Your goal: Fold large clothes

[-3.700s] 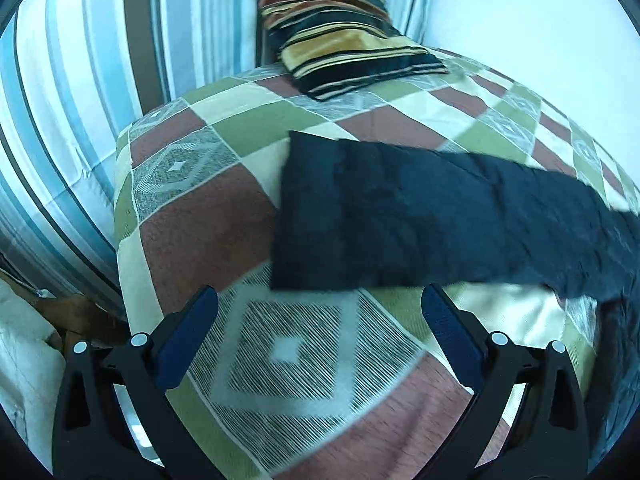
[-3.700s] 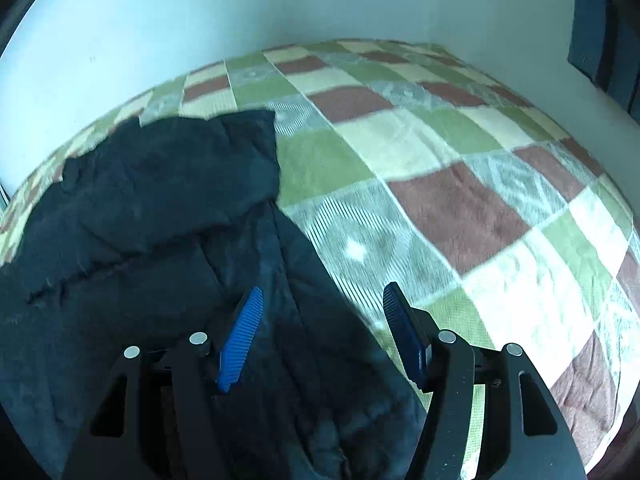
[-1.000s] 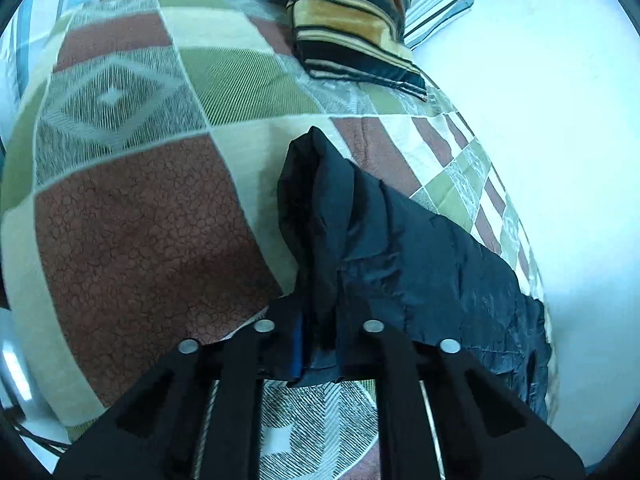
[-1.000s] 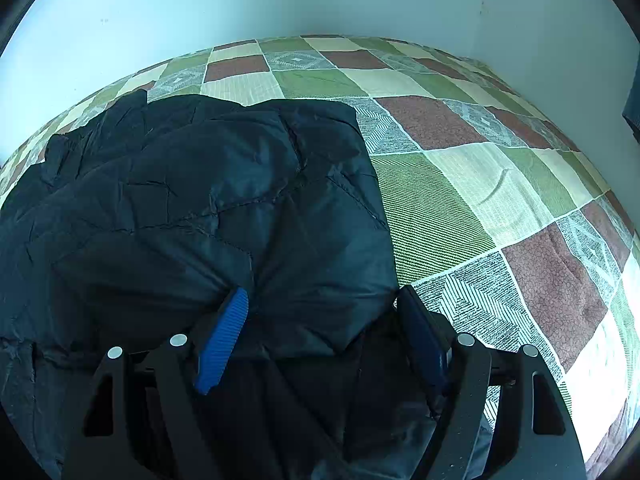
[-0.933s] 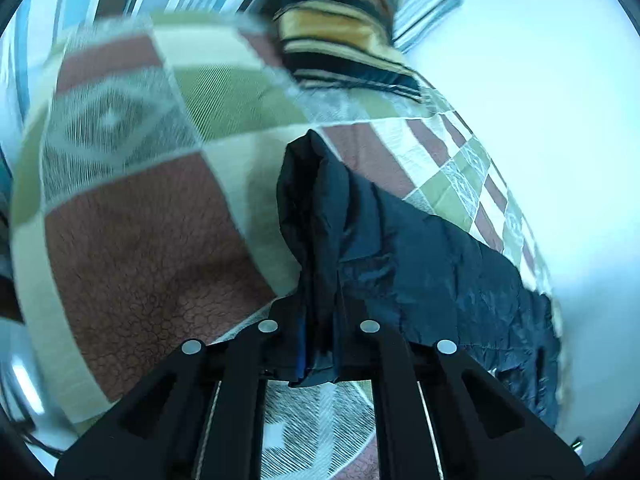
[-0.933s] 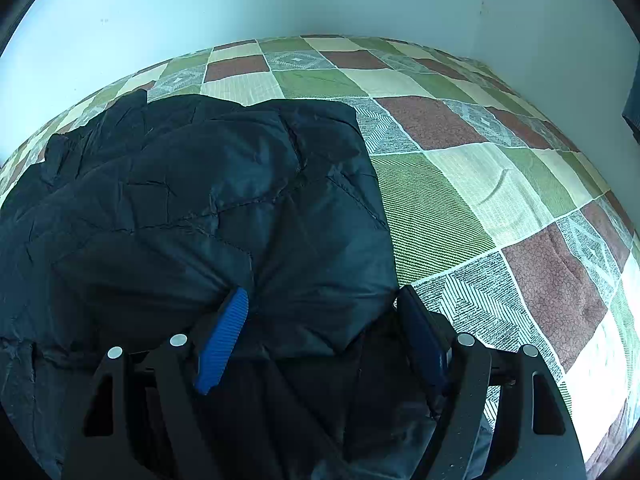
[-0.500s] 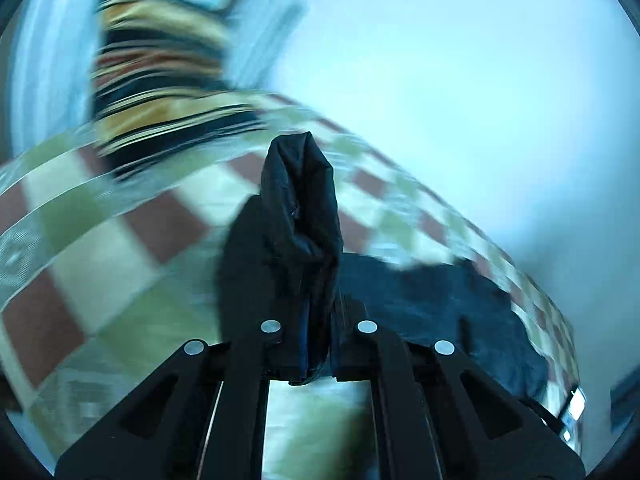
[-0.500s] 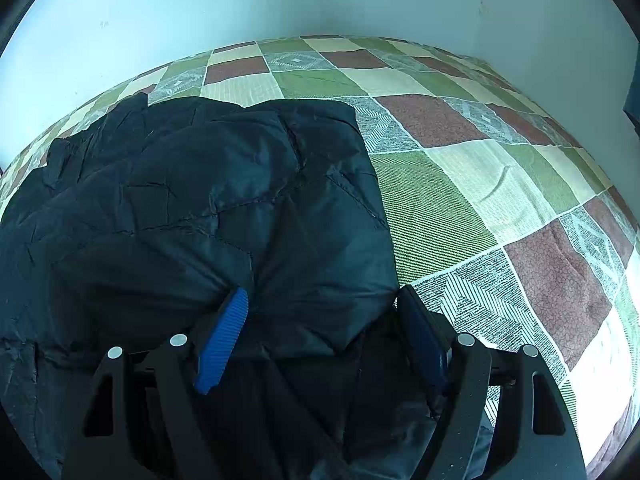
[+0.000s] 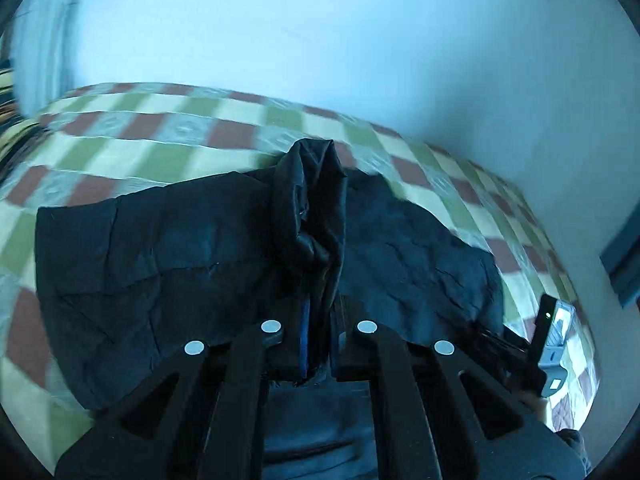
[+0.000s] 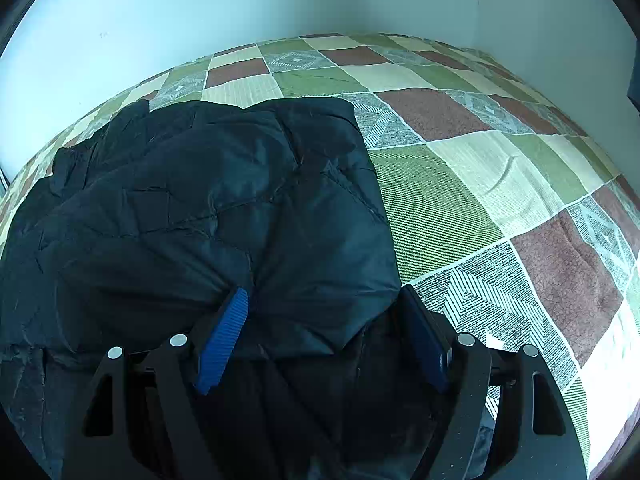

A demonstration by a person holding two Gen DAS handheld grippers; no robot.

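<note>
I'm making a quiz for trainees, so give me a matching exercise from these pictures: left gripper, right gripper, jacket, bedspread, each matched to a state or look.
Things:
1. left gripper
2. right gripper
3. jacket
4. bedspread

States:
A. checked green, cream and brown
B. open, jaws either side of a fold
C. dark, crumpled, lying on the bed
D. shut on a bunched edge of cloth

Pairs: 1-D, 2-B, 3-C, 4-A

No text, label, brand or number can be read in either view. The small device [image 9: 554, 344] at the edge of the left wrist view is too blurred to show any writing.
</note>
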